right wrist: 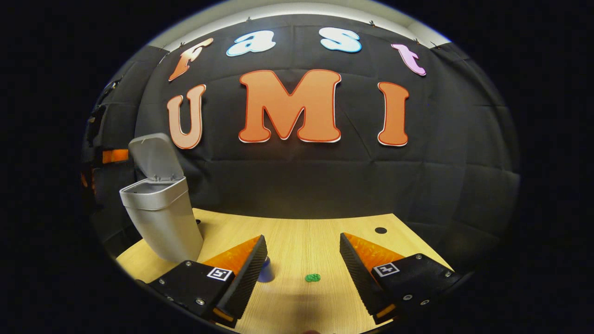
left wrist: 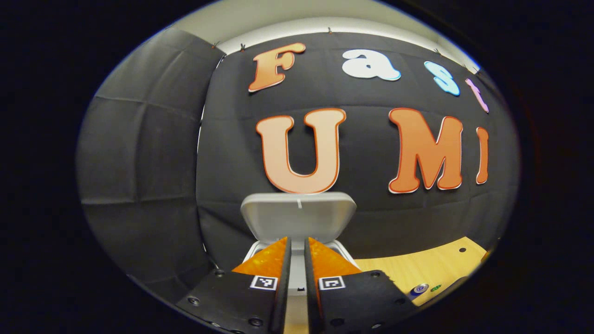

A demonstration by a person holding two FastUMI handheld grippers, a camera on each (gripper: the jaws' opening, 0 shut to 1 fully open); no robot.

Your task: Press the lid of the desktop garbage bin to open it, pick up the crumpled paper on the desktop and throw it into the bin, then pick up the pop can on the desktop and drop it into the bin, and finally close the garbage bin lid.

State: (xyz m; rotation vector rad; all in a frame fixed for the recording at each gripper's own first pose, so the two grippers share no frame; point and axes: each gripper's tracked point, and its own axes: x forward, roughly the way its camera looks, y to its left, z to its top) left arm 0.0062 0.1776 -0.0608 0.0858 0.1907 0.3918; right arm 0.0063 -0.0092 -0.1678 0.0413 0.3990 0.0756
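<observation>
1. Currently, in the left gripper view, our left gripper has its fingers pressed nearly together, just a thin slit between them, nothing pinched.
2. That gripper sits right over the light grey plastic desktop bin; bin opening is directly below and ahead of the fingertips.
3. The bin's grey flip lid stands open, upright behind the opening.
4. Right of the bin we see the light wooden tabletop, with a small blue round thing and a small green scrap on it near the edge of the view.
5. In the right gripper view, our right gripper is spread wide, empty, hovering above the tabletop.
6. Same bin stands at the table's left end, lid tipped up and back.
7. Blue object sits just beside the right gripper's left finger, partly hidden; we can't tell if it's the pop can.
8. Green scrap lies between the spread fingers on the wood.
</observation>
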